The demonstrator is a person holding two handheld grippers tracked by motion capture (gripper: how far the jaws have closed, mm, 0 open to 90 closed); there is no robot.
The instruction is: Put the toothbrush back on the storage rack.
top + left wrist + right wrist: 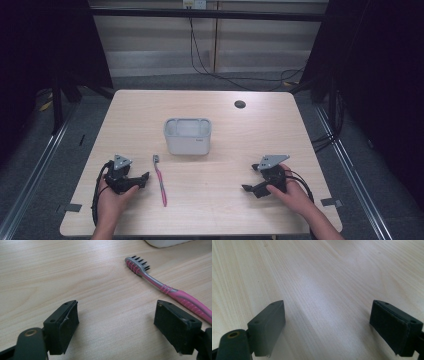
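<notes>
Left gripper (141,181) sits jaws wide just beside the pink toothbrush (160,179) lying near the table's (260,130) front-left edge, right gripper (250,188) equally wide over bare wood, and a shallow pinch could skid that slim handle away.

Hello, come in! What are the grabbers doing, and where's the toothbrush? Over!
Left gripper open, empty, beside the toothbrush. Right gripper open, empty, over bare table. Toothbrush flat, short of the white tub. Nothing blocking.

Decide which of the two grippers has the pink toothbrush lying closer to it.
The left gripper: the toothbrush lies right beside its open jaws, while the right gripper rests far across the table.
</notes>
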